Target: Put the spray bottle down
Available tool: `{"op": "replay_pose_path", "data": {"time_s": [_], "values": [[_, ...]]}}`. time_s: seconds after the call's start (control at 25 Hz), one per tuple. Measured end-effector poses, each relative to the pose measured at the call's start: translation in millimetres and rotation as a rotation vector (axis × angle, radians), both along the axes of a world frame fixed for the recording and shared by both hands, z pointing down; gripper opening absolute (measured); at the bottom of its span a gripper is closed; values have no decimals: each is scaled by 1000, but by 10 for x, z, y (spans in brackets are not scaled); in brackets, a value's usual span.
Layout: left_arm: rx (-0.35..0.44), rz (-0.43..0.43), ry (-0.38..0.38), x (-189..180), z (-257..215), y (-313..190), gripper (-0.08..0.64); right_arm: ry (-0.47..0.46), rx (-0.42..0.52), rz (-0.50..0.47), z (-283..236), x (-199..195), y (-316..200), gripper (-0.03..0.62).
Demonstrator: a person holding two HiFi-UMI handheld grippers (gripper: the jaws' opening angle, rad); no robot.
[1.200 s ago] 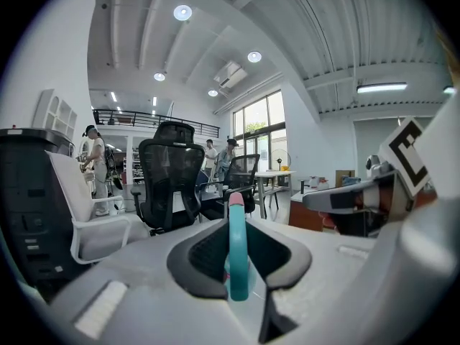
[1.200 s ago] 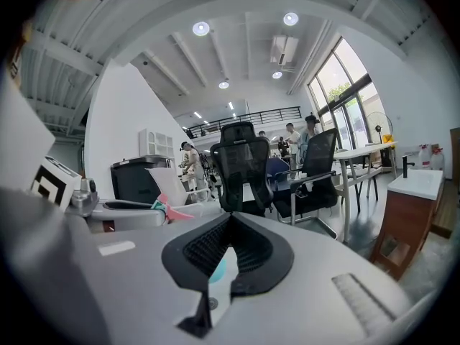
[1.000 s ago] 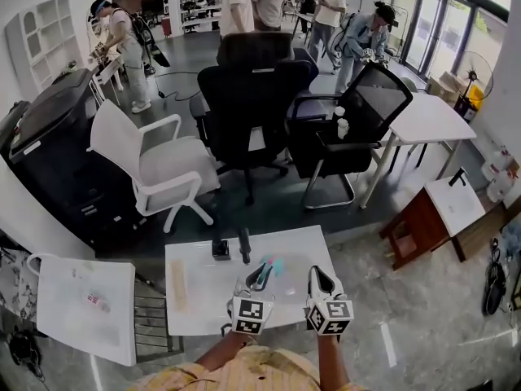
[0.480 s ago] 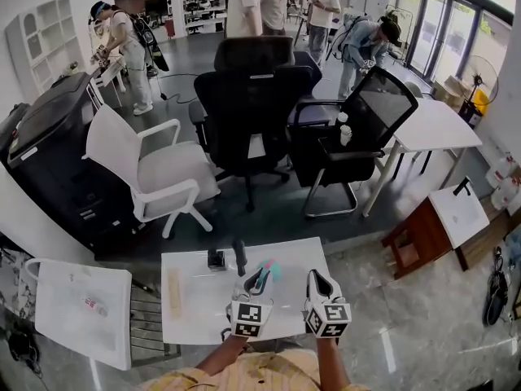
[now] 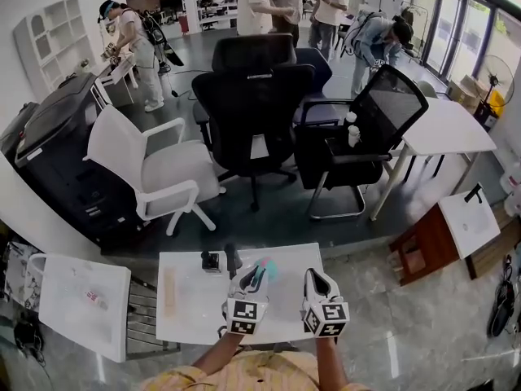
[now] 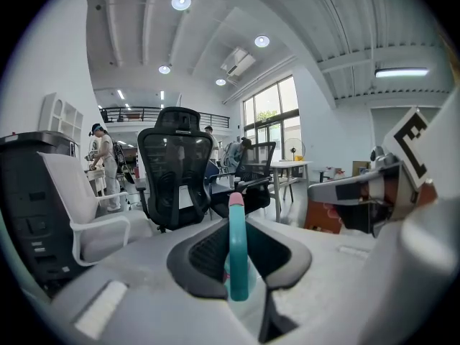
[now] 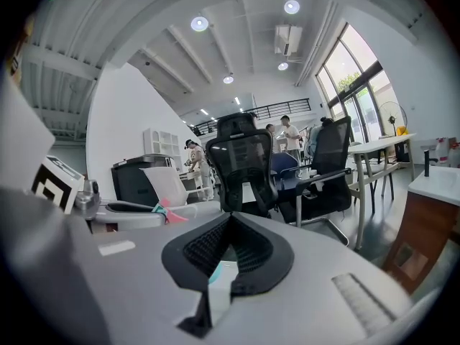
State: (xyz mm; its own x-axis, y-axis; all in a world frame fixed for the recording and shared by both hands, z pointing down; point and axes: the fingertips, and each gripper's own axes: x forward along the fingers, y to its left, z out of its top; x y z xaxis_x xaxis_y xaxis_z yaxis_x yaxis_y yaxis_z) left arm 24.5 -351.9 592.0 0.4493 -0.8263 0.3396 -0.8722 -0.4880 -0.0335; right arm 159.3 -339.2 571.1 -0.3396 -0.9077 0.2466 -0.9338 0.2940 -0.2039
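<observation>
In the head view my left gripper (image 5: 255,278) is shut on the teal head of the spray bottle (image 5: 264,269) over the small white table (image 5: 191,316). The left gripper view shows the teal neck with its pink tip (image 6: 236,264) clamped upright between the black pads of the left gripper (image 6: 237,225). My right gripper (image 5: 314,277) hovers just to the right of it, jaws together and holding nothing. In its own view the right gripper (image 7: 230,220) has its pads meeting at the tips. The bottle's body is hidden below the jaws.
Two small black objects (image 5: 212,261) and a pale strip (image 5: 169,292) lie on the table's far left part. Office chairs (image 5: 252,112) stand beyond the table, a white side table (image 5: 81,304) to the left, a brown cabinet (image 5: 427,239) to the right. People stand far back.
Both grippers have moved forward together over the table, nearer the black objects. The bottle stays clamped in the left gripper.
</observation>
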Motion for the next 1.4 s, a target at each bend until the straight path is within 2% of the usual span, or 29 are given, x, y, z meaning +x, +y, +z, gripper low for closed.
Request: {"op": "replay_pose_path", "data": {"time_s": [0.72, 1.4], "values": [[-84, -63, -33, 152, 329, -379, 71, -33, -51, -54, 292, 198, -237, 0], [-175, -46, -71, 406, 832, -800, 71, -54, -92, -53, 490, 318, -406, 1]]}}
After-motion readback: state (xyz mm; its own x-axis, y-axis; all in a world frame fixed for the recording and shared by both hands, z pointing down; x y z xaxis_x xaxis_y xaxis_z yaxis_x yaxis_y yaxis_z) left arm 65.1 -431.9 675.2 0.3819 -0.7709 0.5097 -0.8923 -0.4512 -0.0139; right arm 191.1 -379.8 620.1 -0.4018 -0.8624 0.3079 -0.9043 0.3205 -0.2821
